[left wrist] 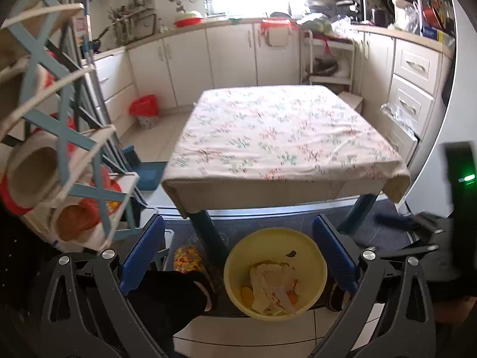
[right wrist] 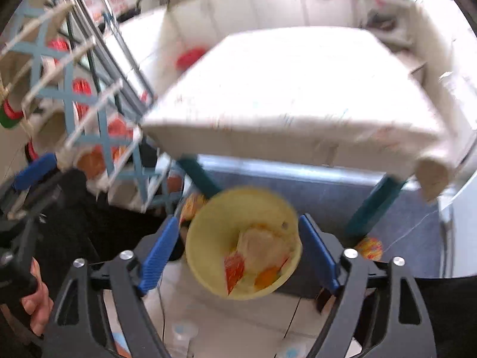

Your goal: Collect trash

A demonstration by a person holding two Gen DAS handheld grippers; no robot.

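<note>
Ahead of both tools stood a small desk draped in a floral-print cloth (left wrist: 277,131), its dark teal legs (left wrist: 208,232) coming down just beyond the fingertips. To the left, a pale wooden rack with light-blue cross braces (left wrist: 68,137) held red-and-white containers. White kitchen cabinets (left wrist: 229,56) ran along the far wall, and a red-lined waste bin (left wrist: 144,110) sat on the floor beside them, well apart from the tools. A dark blue mat (right wrist: 313,191) lay under the desk.

The round yellow plastic bowl (left wrist: 275,271) sat on the floor below the left tool (left wrist: 238,253), framed between its blue-padded fingers (left wrist: 143,250), mouth facing up; being round, it showed no long axis. Inside lay crumpled pale paper or plastic wrap, orange-yellow scraps and a small dark fragment on the inner wall. In the blurred right wrist view the same bowl (right wrist: 243,241) appeared tilted, with a red-orange wrapper (right wrist: 234,270) among the scraps.

Left tool was released, fingers wide, gripping nothing. Right tool (right wrist: 238,250) was also spread, its fingers flanking the bowl; contact could not be told through the blur.
</note>
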